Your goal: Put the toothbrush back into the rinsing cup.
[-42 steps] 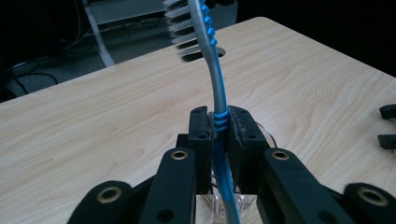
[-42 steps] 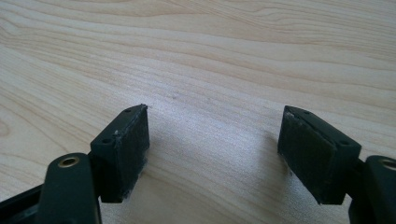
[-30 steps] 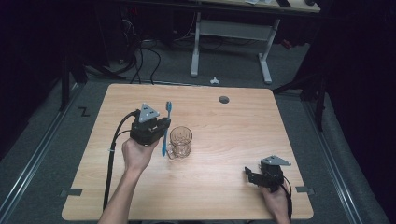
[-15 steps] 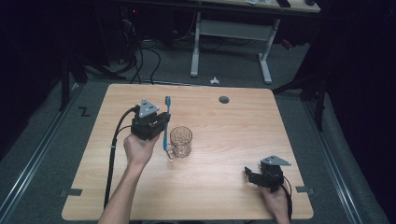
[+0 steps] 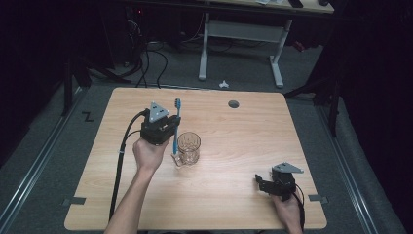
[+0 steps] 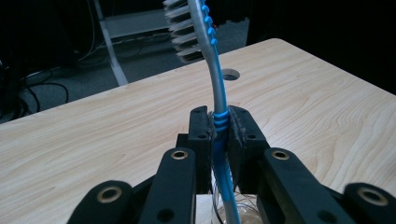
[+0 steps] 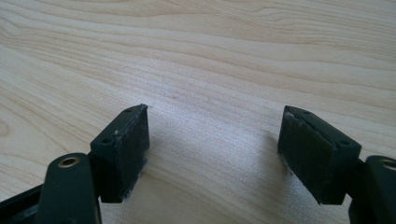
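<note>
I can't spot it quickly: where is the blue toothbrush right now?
In the high view the toothbrush stands upright, left of the table's middle, clamped in the left tongs, its lower end beside the glass mug.

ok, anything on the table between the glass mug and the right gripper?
No. In the high view only bare tabletop lies between the glass mug and the right gripper.

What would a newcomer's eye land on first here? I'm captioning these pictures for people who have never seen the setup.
First the blue toothbrush, held upright, bristles up, clamped in the left gripper just left of a clear glass mug near the middle of the wooden table. Then the right gripper, jaws open and holding nothing, resting at the table's near right corner.
</note>
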### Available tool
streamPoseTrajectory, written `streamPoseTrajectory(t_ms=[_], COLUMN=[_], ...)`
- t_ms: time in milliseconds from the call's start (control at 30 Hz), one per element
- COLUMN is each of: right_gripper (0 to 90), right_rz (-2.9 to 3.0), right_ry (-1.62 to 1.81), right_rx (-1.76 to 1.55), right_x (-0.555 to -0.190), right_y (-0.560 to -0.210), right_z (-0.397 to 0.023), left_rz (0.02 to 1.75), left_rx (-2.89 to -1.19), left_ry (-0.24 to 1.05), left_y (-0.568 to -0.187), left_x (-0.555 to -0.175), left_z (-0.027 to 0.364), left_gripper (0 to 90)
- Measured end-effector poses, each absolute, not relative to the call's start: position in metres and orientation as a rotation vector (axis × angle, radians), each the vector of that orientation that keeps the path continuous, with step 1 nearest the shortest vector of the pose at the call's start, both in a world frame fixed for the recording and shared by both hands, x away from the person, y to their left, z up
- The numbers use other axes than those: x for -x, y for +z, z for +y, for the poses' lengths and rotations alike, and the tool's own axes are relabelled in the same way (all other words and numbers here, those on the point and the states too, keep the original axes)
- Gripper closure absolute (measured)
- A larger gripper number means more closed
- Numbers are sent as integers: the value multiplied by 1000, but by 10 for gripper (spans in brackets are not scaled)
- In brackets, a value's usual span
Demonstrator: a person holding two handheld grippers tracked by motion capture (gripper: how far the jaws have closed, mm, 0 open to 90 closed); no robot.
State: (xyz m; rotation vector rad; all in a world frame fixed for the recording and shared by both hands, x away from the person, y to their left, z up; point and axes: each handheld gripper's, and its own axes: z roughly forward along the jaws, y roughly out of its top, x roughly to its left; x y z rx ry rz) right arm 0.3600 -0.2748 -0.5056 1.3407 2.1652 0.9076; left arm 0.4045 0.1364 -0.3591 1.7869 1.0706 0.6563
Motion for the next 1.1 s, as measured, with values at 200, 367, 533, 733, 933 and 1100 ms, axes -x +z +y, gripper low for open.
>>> streamPoseTrajectory(t_ms=[200, 367, 533, 733, 933, 1100], right_gripper=[250, 250, 250, 250, 250, 250], right_rz=[2166, 2166, 2166, 2165, 2165, 2166], right_ry=[907, 907, 907, 907, 907, 907], right_rx=[-1340, -1340, -1340, -1340, -1340, -1340], right_x=[-360, -360, -360, -360, -360, -360], right_y=[-506, -506, -506, -506, -506, -506], right_z=[-275, -275, -275, -275, -275, -275], left_rz=[1056, 1052, 1055, 1052, 1050, 1045], left_rx=[-1796, -1812, -1817, -1824, -1842, -1859], left_ry=[659, 659, 649, 635, 629, 625], left_y=[-362, -365, -368, -368, -368, -368], left_x=[-405, -405, -405, -402, -399, -397], left_z=[133, 131, 133, 133, 132, 133], left_gripper=[803, 803, 802, 800, 799, 798])
